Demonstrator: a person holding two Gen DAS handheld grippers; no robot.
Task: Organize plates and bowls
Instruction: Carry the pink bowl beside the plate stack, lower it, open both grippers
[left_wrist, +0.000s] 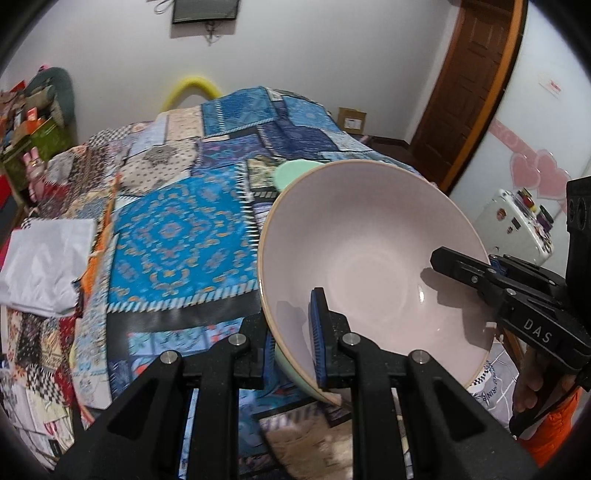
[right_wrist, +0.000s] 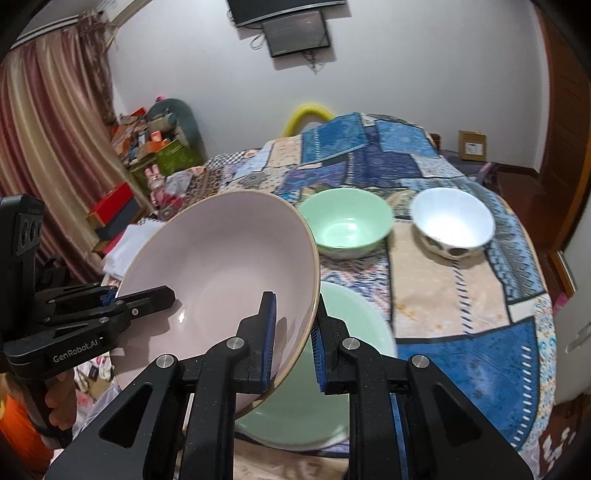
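Now, left wrist: left gripper (left_wrist: 295, 332) clamped on pink bowl (left_wrist: 369, 258) rim at 6 o'clock, bowl aloft, tilted. Right wrist: right gripper (right_wrist: 293, 341) clamped on rim too; plate (right_wrist: 332, 398) below; green bowl (right_wrist: 345, 221), white bowl (right_wrist: 452, 218) at 1 o'clock, unstacked. Early going.

Bare patchwork cloth (right_wrist: 461, 295) right of the green plate (right_wrist: 354, 317); green bowl (right_wrist: 345, 221) and white bowl (right_wrist: 452, 219) beyond.

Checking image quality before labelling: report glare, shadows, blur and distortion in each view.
Left wrist view: glints and finger shadows inside the pink bowl, tablecloth smeared near the edges, fisheye bends the door frame. Right wrist view: green plate blurred, white bowl brightly lit, curtain curved.
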